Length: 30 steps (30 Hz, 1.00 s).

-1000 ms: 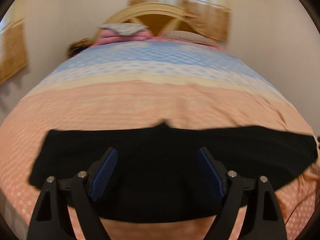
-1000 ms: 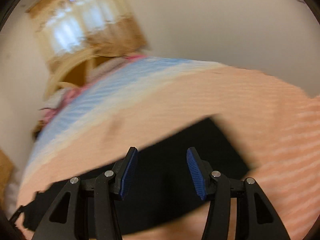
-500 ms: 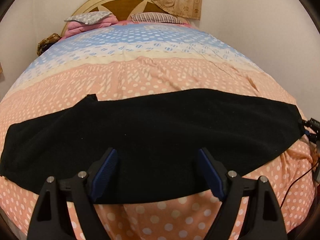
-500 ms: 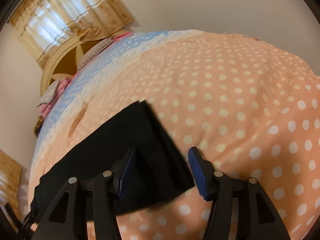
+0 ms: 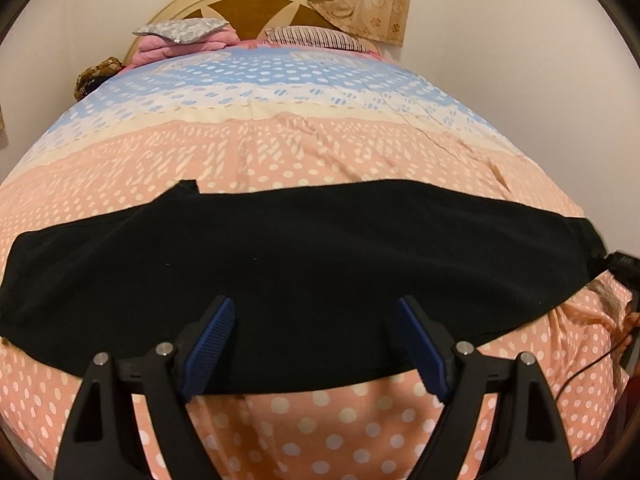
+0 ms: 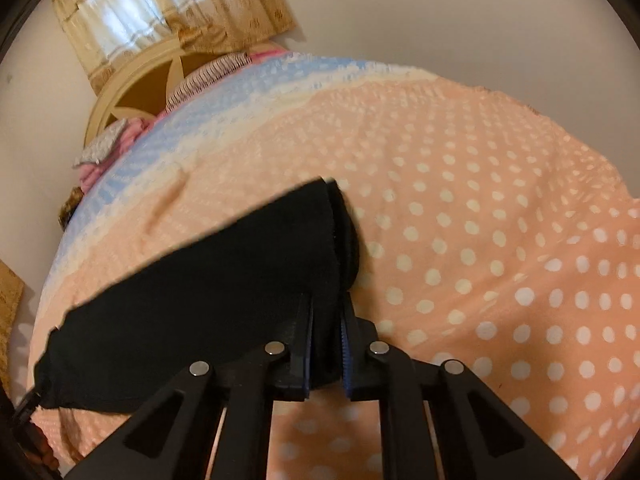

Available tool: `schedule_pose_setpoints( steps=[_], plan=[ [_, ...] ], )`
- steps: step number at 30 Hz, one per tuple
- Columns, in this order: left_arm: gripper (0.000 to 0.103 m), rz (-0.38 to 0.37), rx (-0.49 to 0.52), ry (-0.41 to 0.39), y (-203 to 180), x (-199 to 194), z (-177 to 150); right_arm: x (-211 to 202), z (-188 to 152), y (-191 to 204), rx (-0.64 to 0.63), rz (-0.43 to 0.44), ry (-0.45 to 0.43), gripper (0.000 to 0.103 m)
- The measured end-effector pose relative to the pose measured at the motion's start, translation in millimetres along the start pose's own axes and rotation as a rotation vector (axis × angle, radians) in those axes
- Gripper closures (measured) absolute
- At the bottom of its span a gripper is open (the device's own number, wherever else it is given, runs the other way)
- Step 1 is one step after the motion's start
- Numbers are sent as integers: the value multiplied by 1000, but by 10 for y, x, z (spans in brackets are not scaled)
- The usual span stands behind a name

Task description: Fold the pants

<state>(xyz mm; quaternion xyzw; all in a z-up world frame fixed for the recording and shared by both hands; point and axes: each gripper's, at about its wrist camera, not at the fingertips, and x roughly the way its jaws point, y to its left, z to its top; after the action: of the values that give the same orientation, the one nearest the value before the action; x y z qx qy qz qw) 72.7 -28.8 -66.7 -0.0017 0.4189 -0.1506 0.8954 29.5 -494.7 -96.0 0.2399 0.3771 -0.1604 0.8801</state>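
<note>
With my right tongs (image 6: 326,320) closing on the black fleece pants' (image 6: 208,280) end corner and left tongs (image 5: 316,344) apart above the near edge, I should clamp both layers.

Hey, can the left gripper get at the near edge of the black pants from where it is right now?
Probably yes. The left gripper stands open right over the near edge of the black pants, which lie flat on the dotted bedspread, with nothing between fingers and cloth. The right gripper is closing on the far end, well aside.
</note>
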Motion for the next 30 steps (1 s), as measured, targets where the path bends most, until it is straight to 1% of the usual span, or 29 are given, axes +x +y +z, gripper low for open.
schedule_pose_setpoints(
  steps=[2, 4, 5, 7, 8, 9, 11, 13, 14, 17, 18, 20, 21, 22, 23, 24, 25, 26, 27, 28, 30],
  plan=[
    [18, 6, -10, -9, 51, -20, 4, -233, 63, 206, -14, 50, -55, 92],
    [17, 4, -30, -18, 120, -27, 11, -435, 116, 505, -72, 105, -83, 92],
    [17, 3, -39, -20, 148, -30, 12, -533, 132, 739, -122, 145, -85, 92],
    [17, 0, -55, -27, 218, -41, 7, -642, 120, 1161, -221, 195, -81, 92],
    [17, -1, -61, -30, 252, -48, 2, -678, 71, 1471, -293, 227, -77, 92],
    [17, 0, -67, -32, 291, -56, -5, -675, 34, 1620, -325, 247, -69, 92],
    [17, 0, -82, -37, 370, -73, -14, -578, -119, 2069, -413, 314, -24, 92],
    [17, 0, -98, -41, 459, -94, -18, -427, -286, 2408, -477, 351, 20, 92],
    [17, 2, -106, -43, 505, -100, -22, -283, -424, 2622, -517, 362, 50, 92],
    [17, 11, -133, -49, 642, -100, -33, 49, -739, 2969, -558, 378, 114, 92],
    [17, 15, -144, -48, 686, -92, -35, 114, -805, 3037, -571, 372, 117, 92],
    [17, 17, -165, -42, 763, -69, -39, 299, -992, 3233, -629, 328, 100, 92],
    [17, 18, -174, -39, 796, -53, -42, 347, -1056, 3277, -640, 326, 103, 90],
    [17, 18, -183, -35, 825, -34, -45, 419, -1140, 3325, -648, 323, 101, 86],
    [17, 18, -188, -33, 844, -21, -52, 432, -1172, 3331, -642, 323, 73, 82],
    [17, 17, -194, -28, 864, -1, -59, 424, -1171, 3298, -635, 336, 59, 63],
    [17, 15, -198, -24, 877, 15, -62, 408, -1205, 3295, -626, 379, 58, 38],
    [17, 13, -201, -19, 886, 33, -62, 396, -1221, 3304, -607, 442, 72, 29],
    [17, 10, -201, -16, 892, 45, -65, 366, -1233, 3316, -590, 480, 77, 25],
    [17, 10, -199, -15, 896, 50, -68, 310, -1235, 3313, -577, 517, 74, 25],
    [17, 12, -187, -17, 895, 55, -70, 158, -1198, 3328, -563, 629, 80, 25]
  ],
)
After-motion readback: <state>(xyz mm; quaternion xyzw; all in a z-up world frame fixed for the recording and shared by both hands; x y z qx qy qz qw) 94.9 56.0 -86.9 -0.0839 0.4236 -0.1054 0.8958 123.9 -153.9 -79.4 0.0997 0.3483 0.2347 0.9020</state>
